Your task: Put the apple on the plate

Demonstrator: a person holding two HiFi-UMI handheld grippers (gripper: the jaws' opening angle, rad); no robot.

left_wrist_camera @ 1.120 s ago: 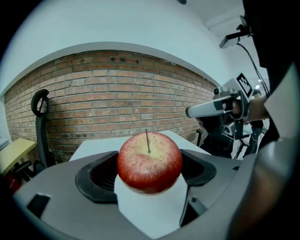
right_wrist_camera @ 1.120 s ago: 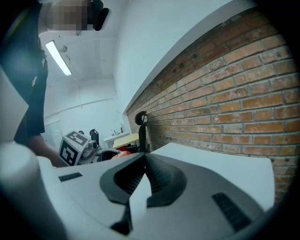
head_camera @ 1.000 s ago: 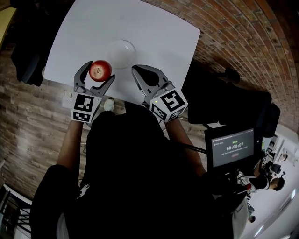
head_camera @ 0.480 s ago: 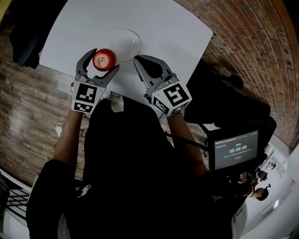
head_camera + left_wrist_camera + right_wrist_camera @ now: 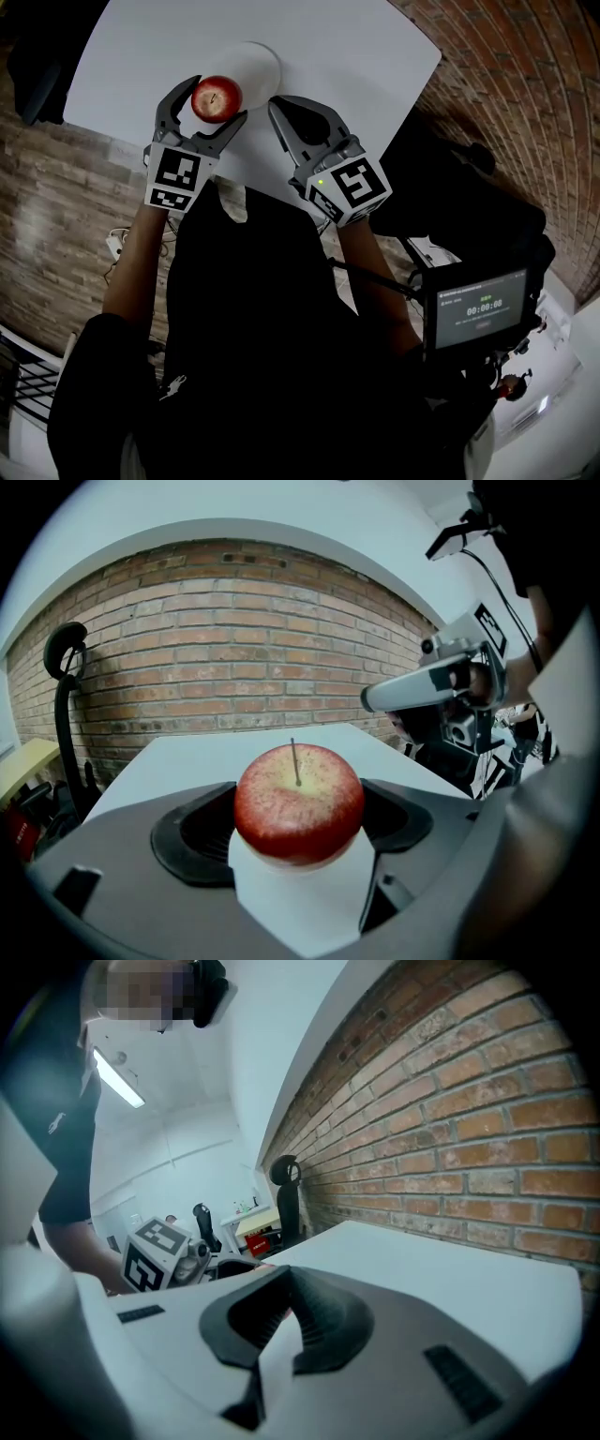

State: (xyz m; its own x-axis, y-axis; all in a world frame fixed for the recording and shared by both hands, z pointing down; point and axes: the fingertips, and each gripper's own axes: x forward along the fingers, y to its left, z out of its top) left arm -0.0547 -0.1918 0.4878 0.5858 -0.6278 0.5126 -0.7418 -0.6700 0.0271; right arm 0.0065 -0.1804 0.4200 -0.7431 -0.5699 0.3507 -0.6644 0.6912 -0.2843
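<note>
Left tongs (image 5: 210, 103), clamping the apple (image 5: 217, 97), have neared the plate (image 5: 261, 67) on a white table (image 5: 356, 47) facing brickwork (image 5: 234, 667); right tongs (image 5: 291, 111) closed.

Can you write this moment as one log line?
left hand-held gripper: shut on apple | apple: not yet on plate | right hand-held gripper: shut, empty

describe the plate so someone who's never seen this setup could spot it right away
Start at the white table and find its near edge, where the left gripper holds a red apple. Just beyond the apple, seen from the head view, lies the plate, a small round dish. It is the only dish on the table and nearly the same white as the tabletop.
</note>
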